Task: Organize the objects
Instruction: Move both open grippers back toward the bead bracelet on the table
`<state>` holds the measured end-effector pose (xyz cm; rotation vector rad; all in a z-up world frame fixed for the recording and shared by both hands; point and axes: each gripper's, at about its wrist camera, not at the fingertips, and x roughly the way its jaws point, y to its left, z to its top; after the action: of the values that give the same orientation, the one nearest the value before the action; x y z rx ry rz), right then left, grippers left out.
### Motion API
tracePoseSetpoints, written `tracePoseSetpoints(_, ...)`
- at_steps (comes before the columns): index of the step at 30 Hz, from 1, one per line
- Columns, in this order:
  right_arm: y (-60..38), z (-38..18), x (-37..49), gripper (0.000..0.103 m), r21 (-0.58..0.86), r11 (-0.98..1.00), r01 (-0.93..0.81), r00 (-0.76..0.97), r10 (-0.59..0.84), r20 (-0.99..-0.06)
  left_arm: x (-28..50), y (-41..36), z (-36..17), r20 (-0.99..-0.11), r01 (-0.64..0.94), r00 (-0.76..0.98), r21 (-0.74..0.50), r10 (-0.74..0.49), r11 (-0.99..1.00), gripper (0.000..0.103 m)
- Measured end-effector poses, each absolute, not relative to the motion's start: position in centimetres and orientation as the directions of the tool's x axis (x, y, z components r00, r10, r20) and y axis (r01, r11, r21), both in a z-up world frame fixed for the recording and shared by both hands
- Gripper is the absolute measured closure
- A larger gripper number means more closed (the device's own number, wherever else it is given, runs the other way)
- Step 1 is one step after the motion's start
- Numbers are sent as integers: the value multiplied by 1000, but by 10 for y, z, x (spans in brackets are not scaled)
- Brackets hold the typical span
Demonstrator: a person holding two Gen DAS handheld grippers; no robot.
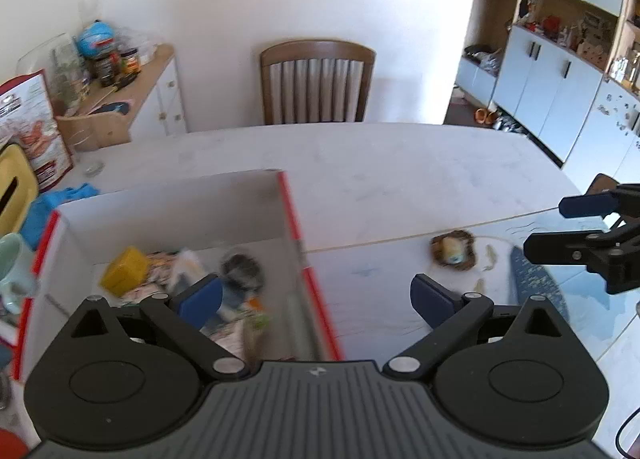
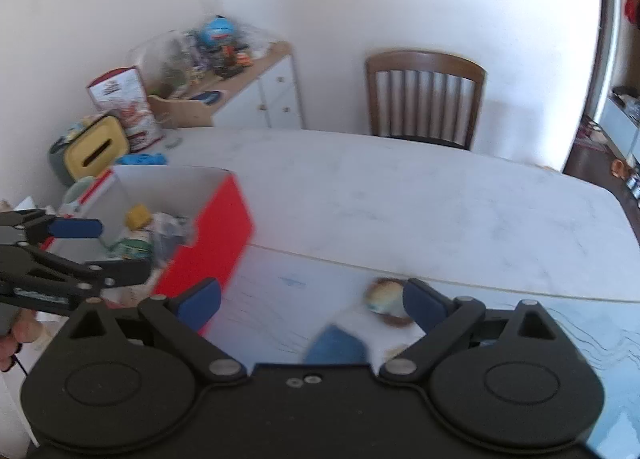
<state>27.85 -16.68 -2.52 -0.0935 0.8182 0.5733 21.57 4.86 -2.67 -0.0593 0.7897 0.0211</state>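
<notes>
A: Grippers? Left gripper [image 1: 316,297] & right gripper [image 2: 312,301] both spread wide, holding nothing.

B: Next step?

A: Probably fetching small brown-rimmed round item [image 1: 453,252] off white marble table [image 1: 400,163], near red-edged white cardboard box [image 1: 289,215]. Approach slow, straddle fully, then close.

B: Counts?

A: 1 box, 1 wooden chair [image 1: 317,81], 2 grippers.

Home dining room, wooden chair [image 1: 317,82] at white table [image 1: 400,163], cluttered sideboard [image 1: 136,99], storage cabinets [image 1: 548,83]
</notes>
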Motion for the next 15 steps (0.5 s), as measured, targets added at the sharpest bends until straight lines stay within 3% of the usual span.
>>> tracePoseSetpoints(15,-253,-72,345,9,155,905,-396,514,358,-780,262,-50,-68,-680,65,730,-33,-70,997,0)
